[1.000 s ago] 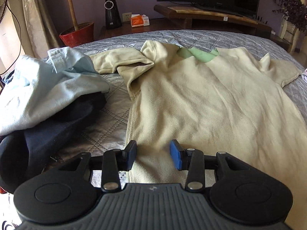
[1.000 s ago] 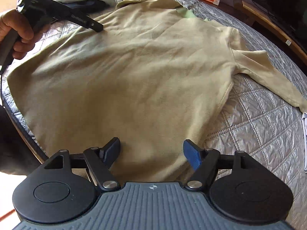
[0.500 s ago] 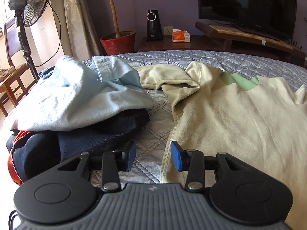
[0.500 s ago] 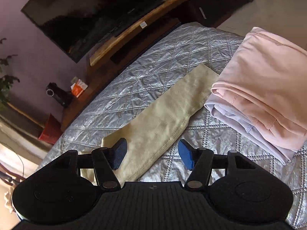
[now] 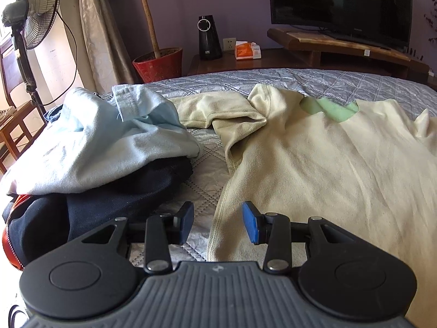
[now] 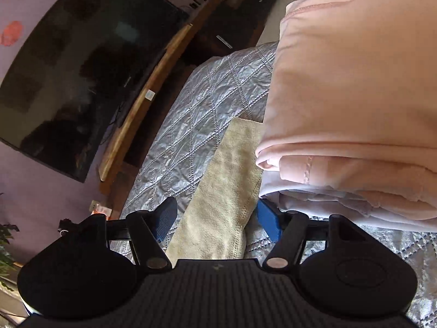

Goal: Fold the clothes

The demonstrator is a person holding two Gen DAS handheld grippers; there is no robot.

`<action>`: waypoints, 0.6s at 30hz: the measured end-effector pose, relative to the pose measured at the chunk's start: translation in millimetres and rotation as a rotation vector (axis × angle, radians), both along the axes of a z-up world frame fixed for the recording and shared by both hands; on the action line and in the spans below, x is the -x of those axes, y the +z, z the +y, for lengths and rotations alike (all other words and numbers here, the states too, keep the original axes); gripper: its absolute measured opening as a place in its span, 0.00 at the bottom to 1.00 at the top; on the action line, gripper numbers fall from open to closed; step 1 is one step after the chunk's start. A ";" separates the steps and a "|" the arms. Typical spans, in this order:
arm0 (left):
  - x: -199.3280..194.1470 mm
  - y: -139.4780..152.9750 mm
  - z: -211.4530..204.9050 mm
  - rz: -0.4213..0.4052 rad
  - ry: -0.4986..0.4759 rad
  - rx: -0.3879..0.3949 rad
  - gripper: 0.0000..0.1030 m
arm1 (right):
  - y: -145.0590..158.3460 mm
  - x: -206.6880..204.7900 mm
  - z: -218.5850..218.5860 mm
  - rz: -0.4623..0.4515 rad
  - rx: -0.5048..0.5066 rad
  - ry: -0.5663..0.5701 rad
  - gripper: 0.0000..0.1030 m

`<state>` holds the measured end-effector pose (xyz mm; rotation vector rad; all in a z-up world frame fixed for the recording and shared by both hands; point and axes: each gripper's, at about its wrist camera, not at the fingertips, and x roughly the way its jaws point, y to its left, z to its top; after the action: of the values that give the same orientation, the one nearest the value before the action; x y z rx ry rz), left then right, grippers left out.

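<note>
**Desk:** What's the room and the surface like from your end?

**Me:** From my left wrist camera I see a bed under a grey quilted cover (image 5: 273, 78). Behind it, at one o'clock, a dark television (image 5: 340, 5) stands on a wooden bench (image 5: 341, 45). At eleven o'clock there's a standing fan (image 5: 32, 13) by a pale curtain (image 5: 103, 41), then a plant in a red pot (image 5: 159, 64), a black speaker (image 5: 209, 38) and an orange tissue pack (image 5: 247, 50) on a low dark cabinet.

**Desk:** And the clothes?

**Me:** The cream sweatshirt (image 5: 327, 169) lies spread flat from twelve to three o'clock, green lining showing at its neck, one sleeve bunched toward eleven. At nine o'clock a pale blue garment (image 5: 95, 147) lies heaped on a dark navy one (image 5: 109, 202). My right wrist camera shows the cream sleeve (image 6: 226, 186) stretched across the cover, its far end just beside a folded pink stack (image 6: 355, 95) at two o'clock; whether they touch, I cannot tell.

**Desk:** Your tools?

**Me:** The left gripper (image 5: 217, 221) is spread wide, gripping nothing; the sweatshirt's side seam runs between its fingers below. The right gripper (image 6: 215, 216) is also parted wide, empty, with the sleeve running through the gap and its blue pad near the bottom of the pink stack.
</note>
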<state>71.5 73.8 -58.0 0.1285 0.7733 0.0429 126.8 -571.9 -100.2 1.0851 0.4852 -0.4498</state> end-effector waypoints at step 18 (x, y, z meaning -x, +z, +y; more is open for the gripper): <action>0.4 -6.0 -9.1 0.030 -0.019 -0.023 0.35 | 135.9 10.1 118.8 -0.268 0.624 0.507 0.07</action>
<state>71.1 64.7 -64.0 0.1585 0.8013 0.0314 116.7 -453.0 35.7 0.3837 0.3294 0.0075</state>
